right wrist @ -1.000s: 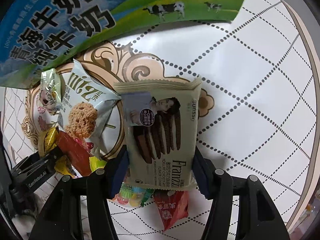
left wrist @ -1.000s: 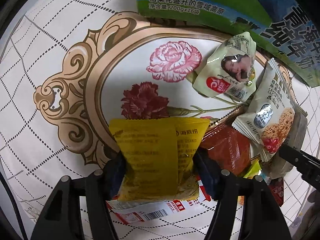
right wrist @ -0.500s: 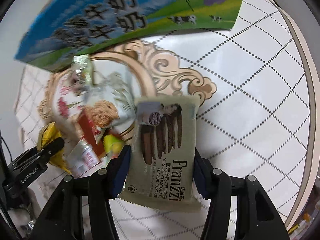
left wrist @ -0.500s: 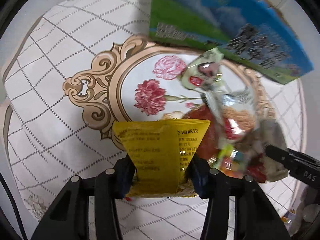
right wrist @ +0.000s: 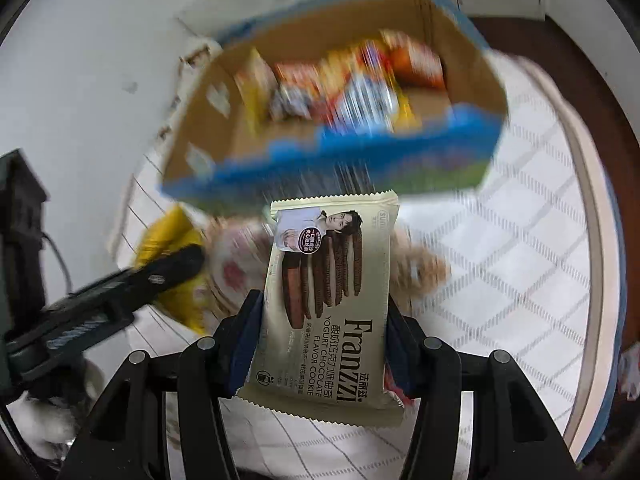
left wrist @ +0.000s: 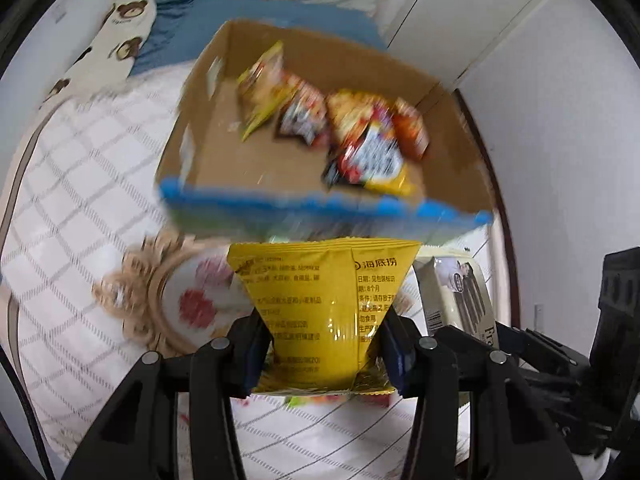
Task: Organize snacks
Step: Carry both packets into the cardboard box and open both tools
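Two packets are in the air at once, one per hand, so the step in hand looks like the carry from the table to the box. On the left, the left gripper is clenched on a yellow snack packet, its blue pads pinching the sides so the packet flares out above them. To the right of it, the right gripper clamps a beige Franzzi cookie packet by its long edges (its jaws closed in a little over the last second, with the packet between them). Both packets hang just short of the near blue wall of the cardboard box, which stands open on top and already holds several bright packets against its far side.

My reading of the next move: each hand needs to go forward and over that near wall, then let go above the bare cardboard floor toward the left, clear of the other gripper.

Below lies a white tablecloth with a dotted lattice and a gilt floral medallion. Behind the box are a bear-print cushion, blue fabric and white cupboard doors; everything beyond the packets is motion-blurred.
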Motion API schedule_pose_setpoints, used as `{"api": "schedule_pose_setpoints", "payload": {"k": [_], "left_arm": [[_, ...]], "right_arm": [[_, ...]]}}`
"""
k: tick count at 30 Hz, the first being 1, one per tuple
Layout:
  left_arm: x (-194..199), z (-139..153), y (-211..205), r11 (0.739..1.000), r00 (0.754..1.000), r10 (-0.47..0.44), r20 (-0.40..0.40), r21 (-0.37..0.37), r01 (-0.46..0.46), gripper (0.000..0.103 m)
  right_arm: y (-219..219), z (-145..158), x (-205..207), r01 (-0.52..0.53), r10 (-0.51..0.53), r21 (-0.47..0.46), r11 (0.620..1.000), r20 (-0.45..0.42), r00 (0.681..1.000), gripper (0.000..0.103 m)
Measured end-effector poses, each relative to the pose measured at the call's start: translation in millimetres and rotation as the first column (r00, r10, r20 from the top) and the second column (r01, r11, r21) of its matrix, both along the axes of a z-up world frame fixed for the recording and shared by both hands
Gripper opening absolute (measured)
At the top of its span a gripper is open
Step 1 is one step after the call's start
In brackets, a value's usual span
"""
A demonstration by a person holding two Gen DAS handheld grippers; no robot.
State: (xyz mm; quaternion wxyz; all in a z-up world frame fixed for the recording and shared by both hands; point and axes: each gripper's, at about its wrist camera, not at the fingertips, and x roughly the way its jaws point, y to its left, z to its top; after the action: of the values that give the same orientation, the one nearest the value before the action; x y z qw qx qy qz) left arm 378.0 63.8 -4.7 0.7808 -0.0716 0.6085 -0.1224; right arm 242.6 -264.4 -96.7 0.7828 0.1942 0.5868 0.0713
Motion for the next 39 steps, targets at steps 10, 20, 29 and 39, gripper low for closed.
{"api": "schedule_pose_setpoints", "payload": {"k": [10,20,29,39], "left_arm": [[130,-21,7,0.999,0.995,0.019,-0.1,0.044,-0.015,0.046],[184,-69,26,0.99,0.979,0.042,-0.199,0.141,-0.014,0.046],[189,-85,29,0.99,0.974,0.049,-0.22,0.14,-0.018,0.082],[171,-79,32,0.982,0.986,0.062,-0.153,0.185,-0.033,0.082]], "right_arm": [[16,20,116,-0.013,0.019,-0.057,0.998,0.1,0.995,0.058],[49,-29,178,-0.055,0.057,-0.058,0.997,0.032,0.998,0.058],[60,-67,195,-0.121,0.114,-0.062,0.991,-0.1,0.988,0.085],[27,-59,186,-0.053,0.034,-0.18,0.982,-0.108,0.994,0.086]]}}
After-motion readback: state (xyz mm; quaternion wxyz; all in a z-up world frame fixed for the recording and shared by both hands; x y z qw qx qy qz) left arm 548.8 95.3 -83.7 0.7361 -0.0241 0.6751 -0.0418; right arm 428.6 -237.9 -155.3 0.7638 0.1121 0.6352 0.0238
